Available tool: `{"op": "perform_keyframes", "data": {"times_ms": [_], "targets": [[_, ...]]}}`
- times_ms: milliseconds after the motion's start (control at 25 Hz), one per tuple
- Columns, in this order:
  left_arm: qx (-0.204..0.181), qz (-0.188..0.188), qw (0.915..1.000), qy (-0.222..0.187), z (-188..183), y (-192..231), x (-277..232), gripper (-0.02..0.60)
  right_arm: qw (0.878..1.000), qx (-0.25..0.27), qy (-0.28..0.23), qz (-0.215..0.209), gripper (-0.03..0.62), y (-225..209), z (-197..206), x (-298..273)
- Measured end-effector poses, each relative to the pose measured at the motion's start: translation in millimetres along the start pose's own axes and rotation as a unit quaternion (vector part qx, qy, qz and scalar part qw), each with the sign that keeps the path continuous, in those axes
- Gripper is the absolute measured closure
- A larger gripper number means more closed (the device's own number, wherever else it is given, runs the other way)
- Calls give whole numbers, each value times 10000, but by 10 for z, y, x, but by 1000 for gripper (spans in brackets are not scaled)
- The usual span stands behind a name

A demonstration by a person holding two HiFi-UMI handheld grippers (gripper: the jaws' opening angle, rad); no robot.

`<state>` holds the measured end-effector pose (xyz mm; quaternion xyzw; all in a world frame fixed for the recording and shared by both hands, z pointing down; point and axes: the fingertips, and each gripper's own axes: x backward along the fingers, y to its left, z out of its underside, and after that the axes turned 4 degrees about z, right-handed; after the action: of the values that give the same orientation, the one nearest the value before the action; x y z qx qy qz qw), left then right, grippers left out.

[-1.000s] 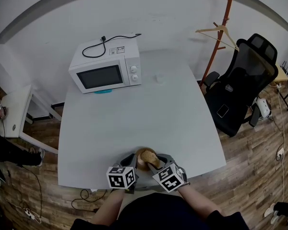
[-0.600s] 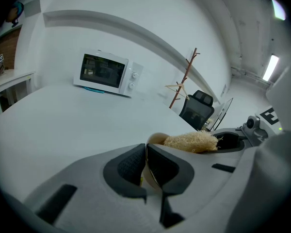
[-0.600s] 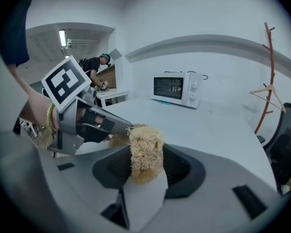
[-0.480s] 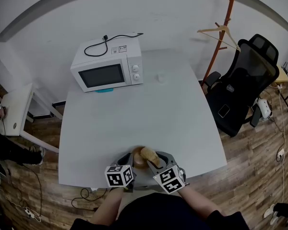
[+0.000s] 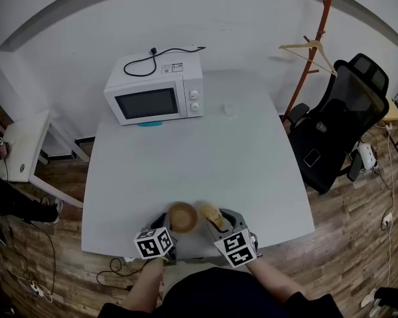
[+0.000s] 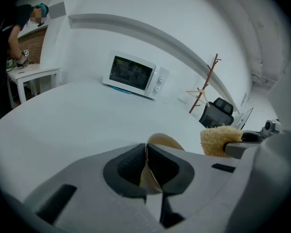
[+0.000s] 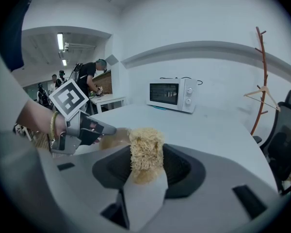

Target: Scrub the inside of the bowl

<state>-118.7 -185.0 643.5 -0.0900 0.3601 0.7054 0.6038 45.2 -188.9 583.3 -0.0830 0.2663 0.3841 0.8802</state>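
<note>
A small brown wooden bowl (image 5: 183, 217) hangs near the white table's (image 5: 186, 158) front edge. My left gripper (image 5: 169, 226) is shut on its rim. In the left gripper view the thin rim is pinched between the dark pads (image 6: 131, 165), and the bowl (image 6: 163, 141) rises just beyond them. My right gripper (image 5: 216, 223) is shut on a tan loofah sponge (image 5: 210, 213), which sits just right of the bowl and outside it. In the right gripper view the sponge (image 7: 145, 149) stands up between the jaws, with the left gripper (image 7: 87, 130) and bowl (image 7: 112, 138) to its left.
A white microwave (image 5: 156, 97) with a black cable on top stands at the table's far left. A small white object (image 5: 228, 110) lies beside it. Right of the table are a black office chair (image 5: 338, 124) and an orange coat stand (image 5: 312, 48). A small white side table (image 5: 23, 144) is at the left.
The left gripper has carried the bowl to the left, away from the sponge. A second ago the sponge was inside the bowl; now it is beside it.
</note>
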Motion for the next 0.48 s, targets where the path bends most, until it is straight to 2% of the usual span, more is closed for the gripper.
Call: {"op": "perform_keyframes", "data": {"times_ms": [280, 480], "targets": [[364, -365, 9984, -217, -35, 414, 141, 552, 9999, -4, -28, -147, 416, 117, -28, -41], [520, -591, 9966, -228, 51, 616, 189, 552, 9998, 6, -39, -207, 416, 157, -39, -57]]}}
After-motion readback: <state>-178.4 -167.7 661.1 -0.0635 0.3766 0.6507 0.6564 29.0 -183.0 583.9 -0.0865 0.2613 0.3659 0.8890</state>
